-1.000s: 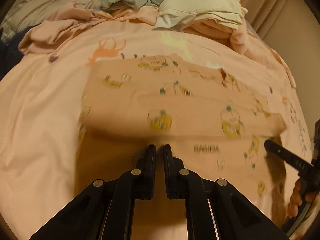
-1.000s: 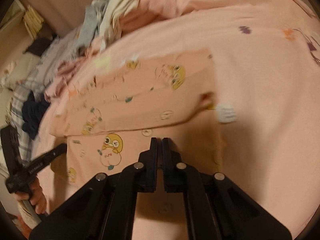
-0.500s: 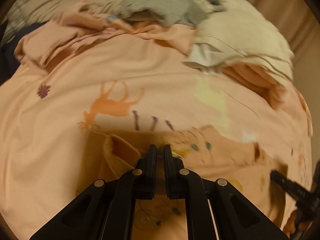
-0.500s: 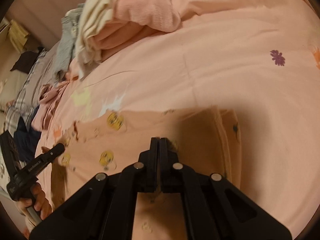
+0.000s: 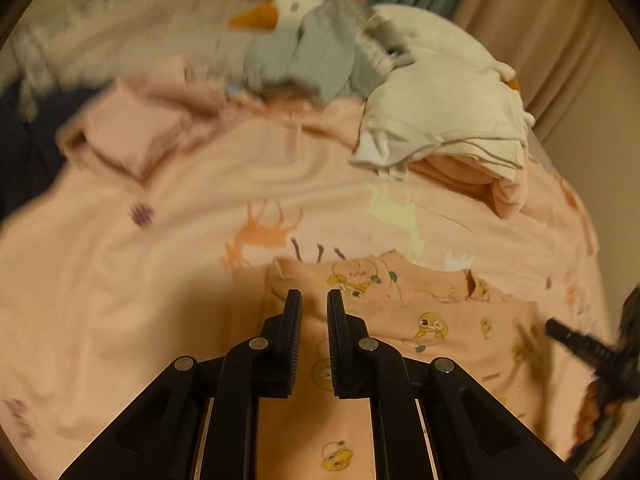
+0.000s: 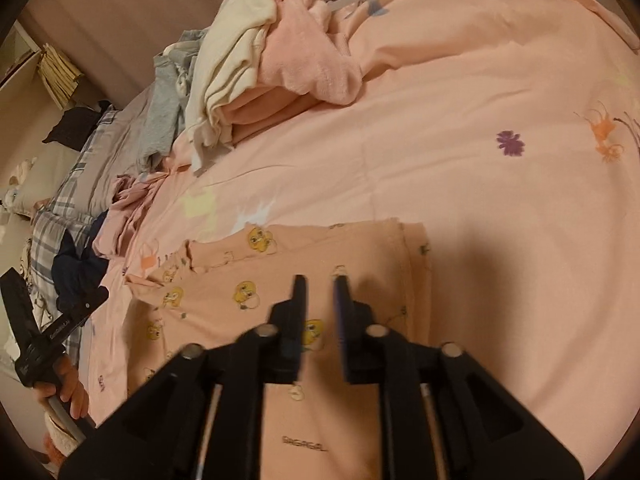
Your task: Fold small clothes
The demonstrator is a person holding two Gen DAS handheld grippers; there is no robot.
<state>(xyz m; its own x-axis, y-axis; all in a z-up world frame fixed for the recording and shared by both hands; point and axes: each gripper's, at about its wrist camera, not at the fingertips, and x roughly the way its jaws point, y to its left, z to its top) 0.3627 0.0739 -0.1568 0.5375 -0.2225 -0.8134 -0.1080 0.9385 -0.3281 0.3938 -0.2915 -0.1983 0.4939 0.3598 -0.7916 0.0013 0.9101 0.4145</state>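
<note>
A small peach garment (image 5: pixel 432 312) printed with yellow chicks lies folded flat on the pink bed sheet (image 5: pixel 120 280). In the left wrist view my left gripper (image 5: pixel 314 300) hovers over its upper left corner. Its jaws are nearly together and nothing shows between them. The right wrist view shows the same garment (image 6: pixel 248 280) under my right gripper (image 6: pixel 320 284). That gripper's jaws are opening and hold no cloth. Each view catches the other gripper at its edge: the right gripper (image 5: pixel 580 344) and the left gripper (image 6: pixel 52 328), which a hand (image 6: pixel 68 396) holds.
At the far side of the bed lies a pile of clothes: cream (image 5: pixel 440 120), grey (image 5: pixel 320 60) and pink (image 6: pixel 312 64). A plush toy with an orange beak (image 5: pixel 256 18) sits behind it. Plaid bedding (image 6: pixel 60 216) and a dark garment (image 6: pixel 76 268) lie at the left.
Both grippers carried the garment's near edge over to its far edge, which folded it. The right jaws have since parted and let the cloth go. Both grippers have lifted.
</note>
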